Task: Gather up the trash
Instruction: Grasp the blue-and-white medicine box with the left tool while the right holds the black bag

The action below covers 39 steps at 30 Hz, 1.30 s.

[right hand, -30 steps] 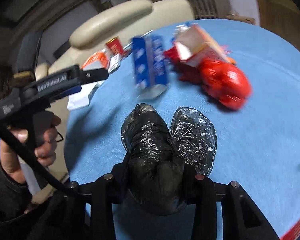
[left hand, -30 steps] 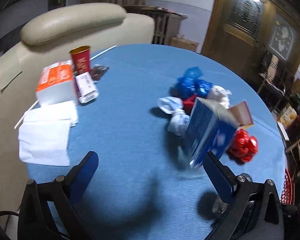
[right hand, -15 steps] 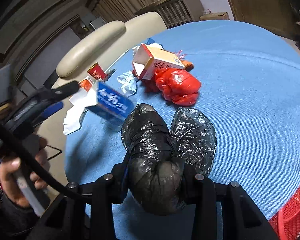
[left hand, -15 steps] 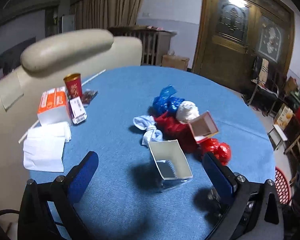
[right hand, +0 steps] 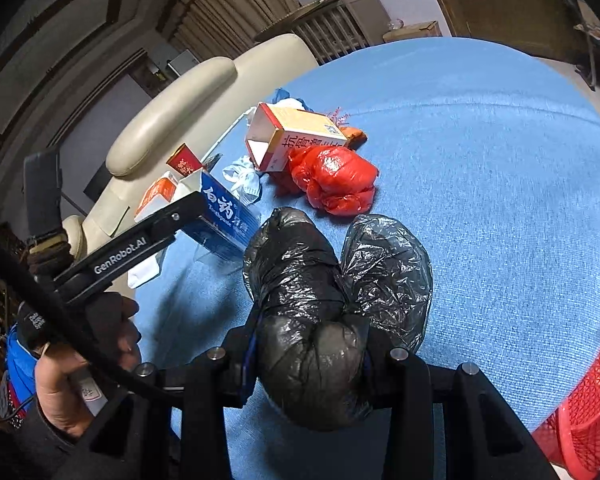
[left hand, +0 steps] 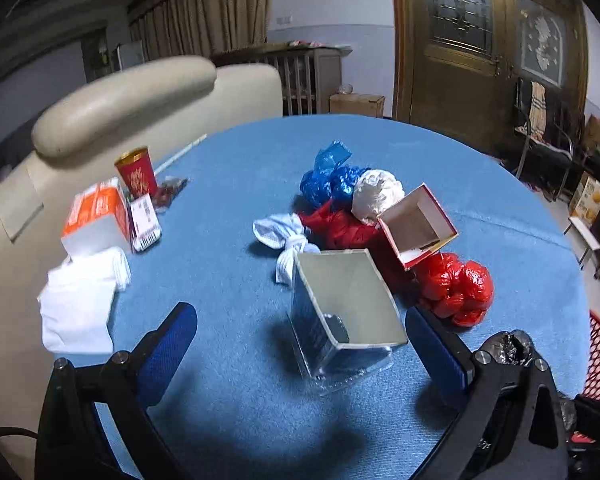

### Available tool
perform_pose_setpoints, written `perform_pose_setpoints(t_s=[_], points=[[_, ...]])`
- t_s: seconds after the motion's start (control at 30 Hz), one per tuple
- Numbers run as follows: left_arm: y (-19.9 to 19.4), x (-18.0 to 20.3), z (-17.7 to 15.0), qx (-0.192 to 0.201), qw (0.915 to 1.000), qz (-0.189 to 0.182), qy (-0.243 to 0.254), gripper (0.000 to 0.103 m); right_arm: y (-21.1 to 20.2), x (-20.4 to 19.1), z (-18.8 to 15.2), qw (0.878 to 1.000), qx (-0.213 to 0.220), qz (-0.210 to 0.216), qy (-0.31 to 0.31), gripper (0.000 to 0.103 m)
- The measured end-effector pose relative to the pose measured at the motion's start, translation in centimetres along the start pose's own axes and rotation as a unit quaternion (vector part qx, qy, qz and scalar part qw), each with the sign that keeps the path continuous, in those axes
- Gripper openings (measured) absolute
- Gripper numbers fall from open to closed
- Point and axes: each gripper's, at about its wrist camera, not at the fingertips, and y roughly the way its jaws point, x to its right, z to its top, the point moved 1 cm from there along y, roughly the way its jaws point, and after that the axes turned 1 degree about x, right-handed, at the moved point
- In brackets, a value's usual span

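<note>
Blue box (left hand: 340, 320) now tipped open-end up — left gripper (left hand: 300, 344) spread (empty); right gripper (right hand: 312, 356) clamps black bag (right hand: 300, 280).

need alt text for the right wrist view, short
The right tool grips a crumpled black plastic bag over a round blue table. Beyond lie a red bag, an open carton and a blue toothpaste box beside the left tool.

The red mesh plastic basket (right hand: 580, 412) is cut off at the frame's edge. The crumpled black plastic bag (right hand: 316, 320) hides the right jaws' pads. The blue toothpaste carton's (left hand: 340, 320) far end lies out of sight.
</note>
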Motion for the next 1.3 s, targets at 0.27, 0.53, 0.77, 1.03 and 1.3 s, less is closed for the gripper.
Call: perform_pose_setpoints(t_s=[0.27,0.53,0.77,1.03,1.3], points=[[-1.8,-0.3,0.1,0.016,0.9996,-0.023,-0.009,0.101,-0.1,0.0,-0.2,1.0,0.003,-0.004,0.001,0.042],[0.4,0.9,-0.1,-0.002,0.9997,-0.008,0.023,0.101,-0.2,-0.1,-0.1,1.0,0.005,-0.003,0.006,0.042],[0.9,-1.7,0.3,-0.022,0.9967,-0.073,-0.028,0.041,-0.2,-0.1,-0.1,1.0,0.006,-0.004,0.009,0.042],[-1.7,-4.2,2.5,0.028,0.9944,-0.085,-0.056,0.041,-0.2,-0.4,0.0,1.0,0.01,-0.008,0.01,0.042],[-4.3,-5.5,3.4,0.063,0.9923,-0.081,-0.069,0.041,-0.8,-0.3,0.0,1.0,0.017,-0.009,0.015,0.042]])
